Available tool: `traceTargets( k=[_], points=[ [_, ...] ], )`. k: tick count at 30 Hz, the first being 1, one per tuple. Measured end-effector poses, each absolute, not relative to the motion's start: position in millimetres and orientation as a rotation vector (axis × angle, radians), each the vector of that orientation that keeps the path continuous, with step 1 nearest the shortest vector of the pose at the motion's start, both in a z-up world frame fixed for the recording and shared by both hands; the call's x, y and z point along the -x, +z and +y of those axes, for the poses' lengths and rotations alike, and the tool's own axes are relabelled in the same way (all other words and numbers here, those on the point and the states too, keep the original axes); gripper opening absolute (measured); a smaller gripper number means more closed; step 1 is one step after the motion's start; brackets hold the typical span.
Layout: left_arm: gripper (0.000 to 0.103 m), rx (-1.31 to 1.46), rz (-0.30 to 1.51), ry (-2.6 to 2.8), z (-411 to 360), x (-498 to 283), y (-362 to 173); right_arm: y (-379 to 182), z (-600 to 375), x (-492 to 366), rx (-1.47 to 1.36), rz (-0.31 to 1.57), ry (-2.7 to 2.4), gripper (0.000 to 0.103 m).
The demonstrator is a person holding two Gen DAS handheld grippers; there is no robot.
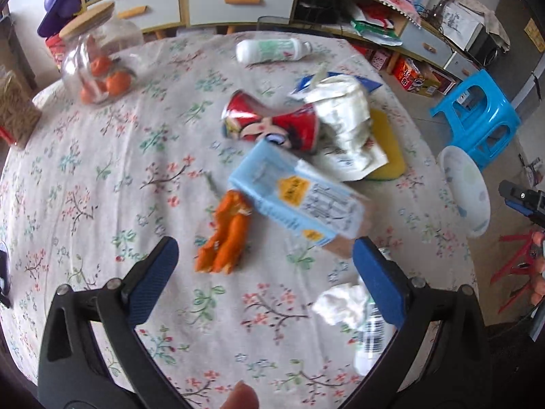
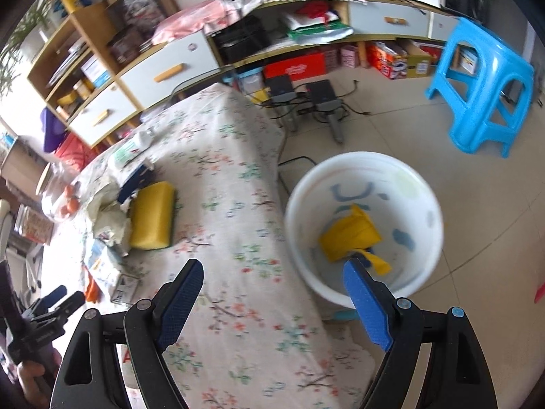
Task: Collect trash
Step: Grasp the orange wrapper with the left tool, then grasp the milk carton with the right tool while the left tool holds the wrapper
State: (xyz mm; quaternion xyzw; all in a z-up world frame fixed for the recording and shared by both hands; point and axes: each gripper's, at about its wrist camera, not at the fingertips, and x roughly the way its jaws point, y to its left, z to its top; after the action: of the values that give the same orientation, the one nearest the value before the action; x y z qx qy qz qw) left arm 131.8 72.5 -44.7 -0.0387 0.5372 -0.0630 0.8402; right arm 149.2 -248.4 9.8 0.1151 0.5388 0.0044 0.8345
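My left gripper point(image 1: 264, 255) is open and empty above the floral tablecloth point(image 1: 102, 170). Just past its fingertips lie orange peel point(image 1: 226, 238) and a light blue carton point(image 1: 299, 201). Beyond them are a crushed red can point(image 1: 272, 122), a crumpled white bag point(image 1: 344, 122) and a white bottle point(image 1: 272, 51). A white tissue wad point(image 1: 340, 303) lies by the right finger. My right gripper point(image 2: 272, 272) is open and empty over the table edge beside the white bin point(image 2: 364, 225), which holds a yellow wrapper point(image 2: 351, 238). The left gripper point(image 2: 51, 306) shows at the right wrist view's left.
A yellow sponge point(image 1: 388, 143) lies under the bag. A glass jar with oranges point(image 1: 98, 64) stands far left. A blue stool point(image 2: 483, 78) stands on the floor past the bin. Cabinets point(image 2: 153, 78) and cables point(image 2: 306, 102) line the far wall.
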Motion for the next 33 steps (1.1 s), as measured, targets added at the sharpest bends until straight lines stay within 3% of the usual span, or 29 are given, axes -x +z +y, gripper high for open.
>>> traceTargets(
  k=[3, 5, 9, 11, 13, 17, 33],
  points=[
    [0.091, 0.101, 1.147, -0.140, 84, -133, -56, 7, -233, -152, -0.229, 1.153, 0.029, 0.086],
    [0.074, 0.122, 1.164, -0.152, 90, -135, -66, 5, -224, -154, -0.219, 1.159, 0.038, 0.086],
    [0.059, 0.143, 1.178, -0.184, 95, -138, -79, 3, -201, -155, -0.199, 1.171, 0.073, 0.086],
    [0.036, 0.149, 1.192, -0.194, 97, -139, -85, 2, -191, -157, -0.188, 1.175, 0.095, 0.086],
    [0.021, 0.142, 1.179, -0.180, 100, -138, -85, 1, -177, -158, -0.168, 1.180, 0.122, 0.086],
    [0.017, 0.190, 1.163, -0.167, 109, -131, -74, -3, -151, -158, -0.142, 1.191, 0.175, 0.086],
    [0.017, 0.233, 1.142, -0.066, 154, -95, -56, -35, -34, -172, 0.013, 1.268, 0.394, 0.086]
  ],
)
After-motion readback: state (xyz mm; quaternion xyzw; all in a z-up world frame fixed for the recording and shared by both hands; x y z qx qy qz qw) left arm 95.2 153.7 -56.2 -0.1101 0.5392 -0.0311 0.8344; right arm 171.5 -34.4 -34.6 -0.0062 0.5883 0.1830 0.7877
